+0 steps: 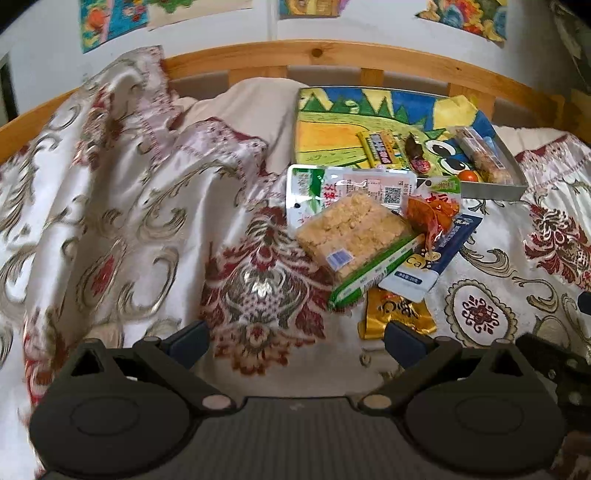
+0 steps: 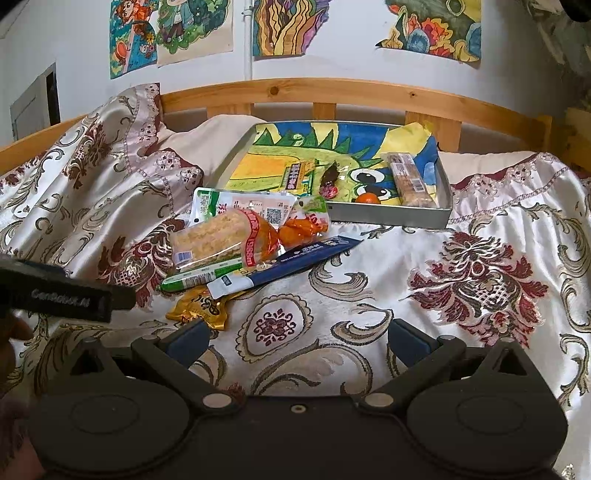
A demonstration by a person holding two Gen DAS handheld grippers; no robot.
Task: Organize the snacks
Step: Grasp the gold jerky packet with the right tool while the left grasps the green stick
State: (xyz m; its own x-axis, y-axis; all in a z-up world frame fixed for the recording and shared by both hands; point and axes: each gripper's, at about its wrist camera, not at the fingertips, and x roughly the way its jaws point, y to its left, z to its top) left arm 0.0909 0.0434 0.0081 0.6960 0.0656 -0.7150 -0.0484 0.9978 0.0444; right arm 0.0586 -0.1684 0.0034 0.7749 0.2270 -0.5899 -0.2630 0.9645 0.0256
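Note:
A pile of snacks lies on the patterned bedspread: a clear pack of yellow crispy cake (image 1: 351,230) (image 2: 210,238), a green stick pack (image 1: 373,275) (image 2: 201,277), a blue and white pouch (image 1: 436,254) (image 2: 295,260), an orange bag (image 1: 432,212) (image 2: 299,227) and a gold packet (image 1: 395,314) (image 2: 201,308). Behind it a metal tray (image 1: 495,190) (image 2: 388,216) with a colourful drawing holds a few snacks. My left gripper (image 1: 295,341) is open, its right finger by the gold packet. My right gripper (image 2: 297,341) is open over bare cloth, right of the pile.
A wooden bed rail (image 2: 332,92) runs behind the tray, with drawings on the wall (image 2: 173,33) above. The bedspread bunches into folds (image 1: 122,155) on the left. The left gripper's body (image 2: 59,291) juts in at the right wrist view's left edge.

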